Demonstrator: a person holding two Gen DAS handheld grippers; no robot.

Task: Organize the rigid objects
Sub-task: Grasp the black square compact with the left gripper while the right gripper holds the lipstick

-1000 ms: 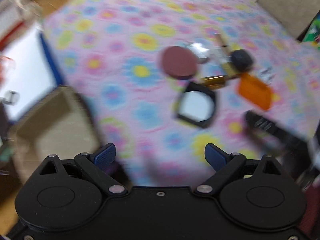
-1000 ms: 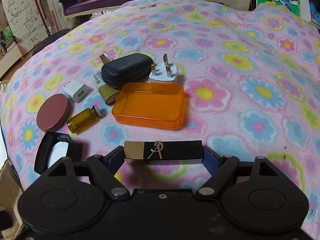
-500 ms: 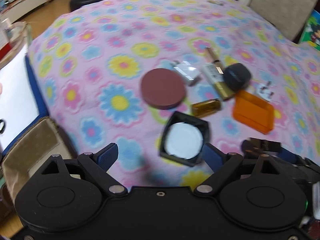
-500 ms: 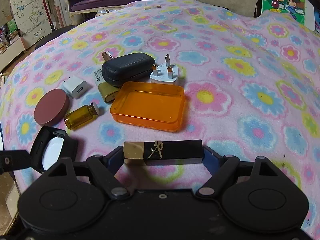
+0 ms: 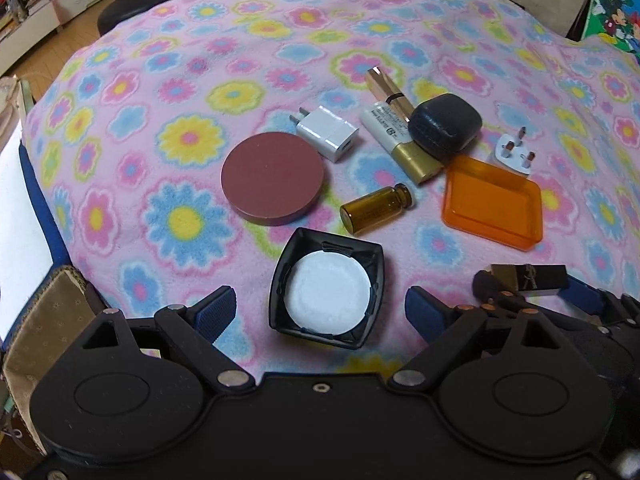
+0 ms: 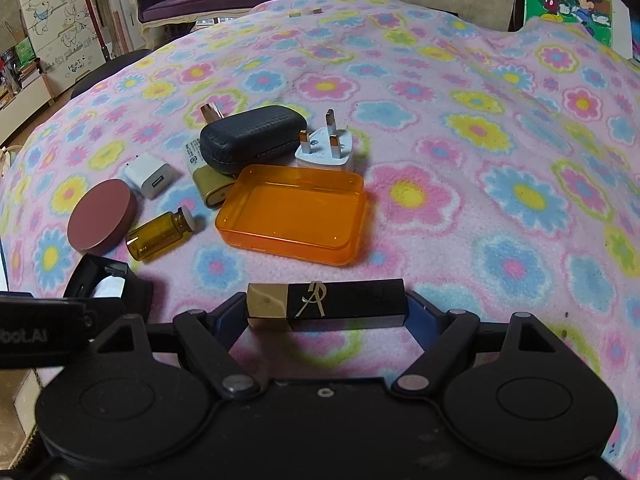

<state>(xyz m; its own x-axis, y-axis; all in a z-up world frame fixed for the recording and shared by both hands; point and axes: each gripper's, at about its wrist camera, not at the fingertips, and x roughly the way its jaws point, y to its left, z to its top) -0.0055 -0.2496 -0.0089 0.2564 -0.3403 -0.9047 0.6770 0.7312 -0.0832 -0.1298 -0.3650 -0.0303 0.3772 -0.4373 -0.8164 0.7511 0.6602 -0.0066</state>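
A black square compact (image 5: 326,292) with a white pad inside lies open on the flowered blanket (image 5: 160,80). My left gripper (image 5: 320,310) is open and straddles it, with neither pad touching it. My right gripper (image 6: 326,312) is shut on a black and gold lipstick box (image 6: 326,306), held lengthwise just above the blanket; the lipstick box (image 5: 528,278) also shows at the lower right of the left wrist view. Beyond lie a maroon disc (image 5: 272,178), an amber vial (image 5: 376,210), a white charger (image 5: 328,138) and an orange tray (image 5: 494,204).
A dark case (image 5: 444,126), a white and gold tube (image 5: 400,144), a rose-gold lipstick (image 5: 386,88) and a three-pin plug (image 5: 512,156) crowd the tray's far side. A beige fabric box (image 5: 40,320) sits off the blanket's left edge. A black stool (image 5: 144,4) stands behind.
My left gripper has swung in from the left and dropped a little, so the compact now lies between its fingers. The right gripper has kept still with the lipstick box.
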